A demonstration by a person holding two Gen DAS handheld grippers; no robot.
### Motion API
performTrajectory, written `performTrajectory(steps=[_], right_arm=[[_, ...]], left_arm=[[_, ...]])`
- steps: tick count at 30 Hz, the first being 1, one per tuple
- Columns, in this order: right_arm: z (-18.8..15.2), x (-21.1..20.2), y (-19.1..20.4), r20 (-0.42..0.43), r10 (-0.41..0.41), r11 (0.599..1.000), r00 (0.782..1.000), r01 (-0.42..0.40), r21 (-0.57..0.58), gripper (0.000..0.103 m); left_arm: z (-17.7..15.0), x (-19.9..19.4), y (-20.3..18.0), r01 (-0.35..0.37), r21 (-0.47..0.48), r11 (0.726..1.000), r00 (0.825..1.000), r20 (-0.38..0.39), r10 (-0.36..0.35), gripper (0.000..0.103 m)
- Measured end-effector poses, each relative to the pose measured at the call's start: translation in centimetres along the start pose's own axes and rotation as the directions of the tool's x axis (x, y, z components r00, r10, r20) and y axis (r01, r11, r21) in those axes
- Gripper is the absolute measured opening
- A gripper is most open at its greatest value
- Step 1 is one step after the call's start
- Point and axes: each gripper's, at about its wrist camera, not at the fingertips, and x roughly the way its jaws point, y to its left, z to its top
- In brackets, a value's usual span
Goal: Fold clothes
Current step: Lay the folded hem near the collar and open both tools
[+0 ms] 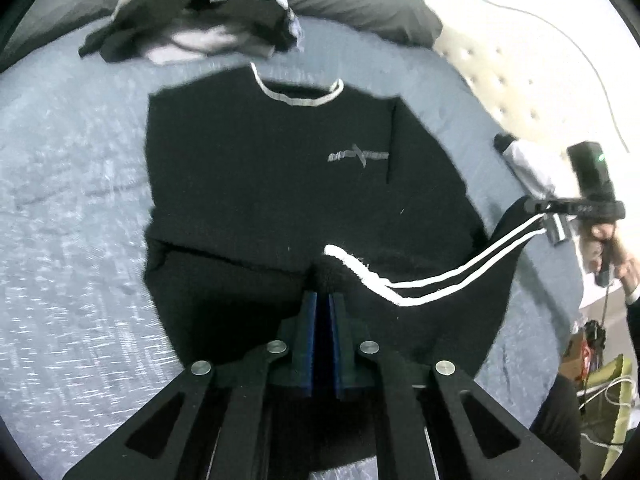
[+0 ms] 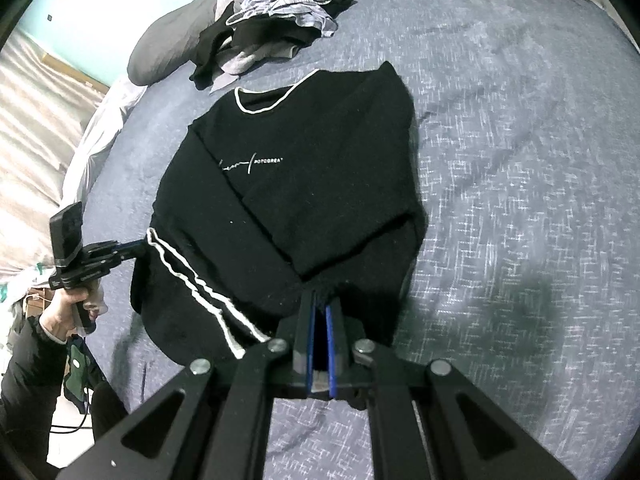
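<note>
I see the left gripper (image 1: 323, 294) clenched on the black sweater's (image 1: 260, 168) hem at lower centre; the right gripper (image 2: 320, 304) likewise grips it.

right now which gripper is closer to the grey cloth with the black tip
Right. The right gripper, clamped on the sweatshirt at its striped edge, sits close beside the grey cloth; the left gripper holds the hem, across the sweatshirt.

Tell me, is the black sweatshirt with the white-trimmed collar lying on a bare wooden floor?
No, the black sweatshirt lies spread on a grey-blue bedspread, near a pile of crumpled clothes.
</note>
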Motion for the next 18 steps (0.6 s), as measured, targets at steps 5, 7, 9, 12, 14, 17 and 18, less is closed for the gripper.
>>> performTrajectory(steps=[5,7,9,12,14,17,18], right_arm=[[0.6,-1.4,0.7,0.024,0.007,1.0,1.0,-0.007,-0.005,0.004],[1.1,-1.9,1.1,0.032,0.002,1.0,0.999,-0.001,-0.01,0.004],[1.7,-2.5,1.4,0.045,-0.002,1.0,0.999,0.002,-0.012,0.004],[3.2,-3.3,1.8,0.069,-0.006,1.0,0.998,0.007,-0.006,0.004],[4.3,-3.7,1.8,0.082,-0.008,1.0,0.997,0.008,0.002,0.004],[6.7,-3.9,2.4,0.101,-0.011,1.0,0.995,0.011,0.004,0.004],[7.4,-3.9,2.5,0.104,-0.015,1.0,0.994,0.015,0.004,0.004]], left_arm=[[0.7,-3.4,0.3,-0.009,-0.001,1.0,0.998,0.066,0.009,0.006],[1.3,-4.3,0.6,-0.013,-0.014,1.0,0.996,0.091,0.014,0.006],[1.9,-5.2,1.0,-0.012,-0.032,0.999,0.993,0.119,0.016,0.006],[3.2,-6.2,2.0,-0.011,-0.064,0.998,0.987,0.159,0.021,0.006],[4.2,-6.3,2.6,-0.016,-0.075,0.997,0.985,0.171,0.029,0.006],[5.7,-6.3,3.4,-0.023,-0.086,0.996,0.982,0.184,0.039,0.006],[6.2,-6.3,3.7,-0.025,-0.09,0.996,0.981,0.189,0.042,0.006]])
